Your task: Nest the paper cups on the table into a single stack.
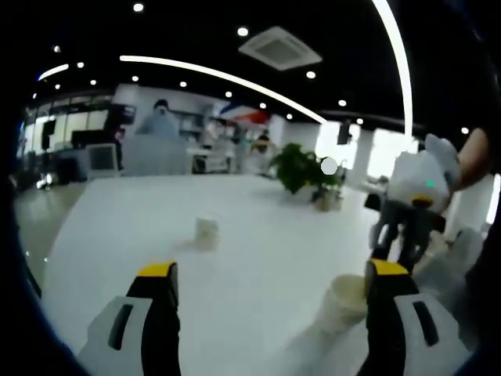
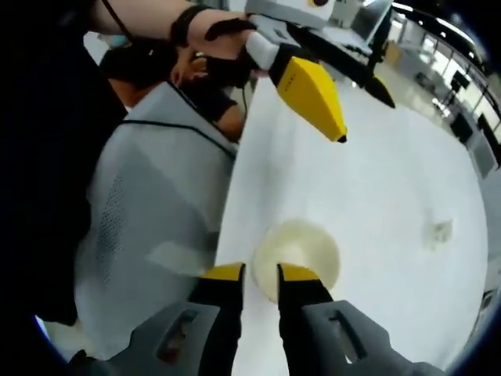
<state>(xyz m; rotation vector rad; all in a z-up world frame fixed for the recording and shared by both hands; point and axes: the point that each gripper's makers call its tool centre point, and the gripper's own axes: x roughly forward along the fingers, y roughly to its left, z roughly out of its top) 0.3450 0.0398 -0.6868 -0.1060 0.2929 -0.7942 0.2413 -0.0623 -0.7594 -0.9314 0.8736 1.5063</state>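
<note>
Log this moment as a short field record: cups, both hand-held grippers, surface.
surface: white table
near cup: paper cup, upright, mouth open, near the table edge
far cup: small paper cup, standing alone farther out on the table
right hand-held gripper: jaws nearly closed on the near cup's rim, grip not certain
left hand-held gripper: jaws wide apart, holding nothing, near cup by its right jaw
stack: not yet made

The table (image 2: 391, 180) had a smooth white top with a dull sheen. The near paper cup (image 2: 297, 254) looked matt and cream; the far cup (image 1: 206, 232) the same. The right gripper (image 2: 261, 274) had matt yellow plastic-looking tips over grey moulded bodies, like the left gripper (image 1: 270, 274). A grey mesh chair back (image 2: 149, 204) looked woven
</note>
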